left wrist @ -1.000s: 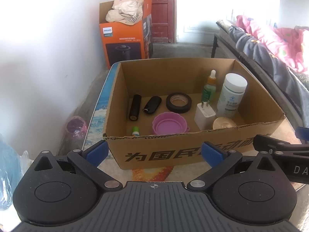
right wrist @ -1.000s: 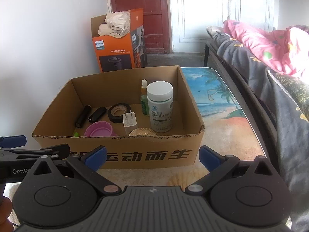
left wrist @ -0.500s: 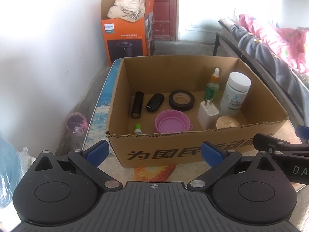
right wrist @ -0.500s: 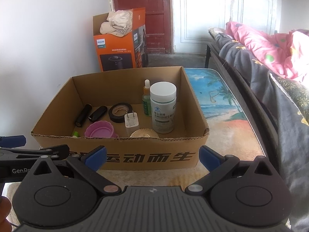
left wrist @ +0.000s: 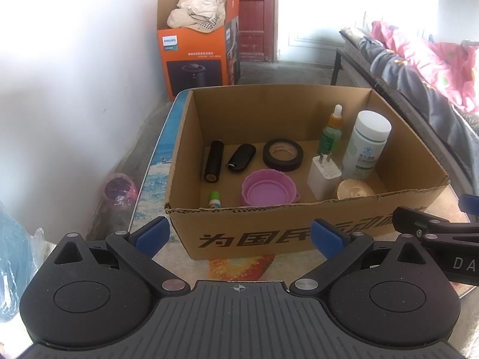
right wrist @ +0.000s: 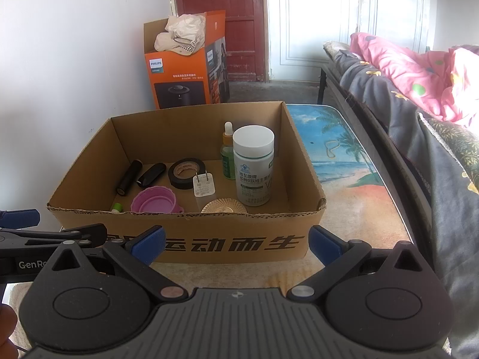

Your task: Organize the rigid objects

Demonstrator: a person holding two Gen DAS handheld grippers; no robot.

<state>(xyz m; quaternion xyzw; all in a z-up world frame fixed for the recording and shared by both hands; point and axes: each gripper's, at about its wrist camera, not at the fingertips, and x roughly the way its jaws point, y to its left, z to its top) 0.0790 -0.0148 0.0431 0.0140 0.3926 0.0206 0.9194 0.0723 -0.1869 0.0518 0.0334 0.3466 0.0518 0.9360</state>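
Straight ahead of both tools, close past their fingertips, an open cardboard box (left wrist: 299,233) sits on the bench (right wrist: 347,161), whose top carries a printed beach scene with palms. Bold black Chinese characters run along the box's near wall; from the right wrist view "运动而生" can be read. Far beyond the box, against the wall by a red door, stands an orange carton (right wrist: 179,80) marked "PHILIPS", with a picture of a dark round appliance and pale cloth heaped in its open top. Off to the right of the right tool lies a bed (right wrist: 419,98) with grey and pink bedding.

Inside the box, the white pill bottle (right wrist: 254,164) stands upright at the right, its label in green and grey Chinese print with a large "V". Just behind it stands a green dropper bottle (right wrist: 228,155). A roll of black tape (left wrist: 283,154) lies flat mid-box, a pink collapsible cup (left wrist: 269,190) nearer, a white plug adapter (left wrist: 323,176) with prongs up, and a gold ridged disc (left wrist: 355,191) by the near wall. Leftward lie a black cylinder (left wrist: 214,164), a small black oblong case (left wrist: 242,158) and a tiny green-capped tube (left wrist: 214,199).

The left tool (left wrist: 238,233) is released, fingers spread wide, grasping nothing. The right tool (right wrist: 236,240) likewise gapes empty; "GenRo" shows on the left tool's side in the right wrist view, "DA" on the right tool's side in the left wrist view.
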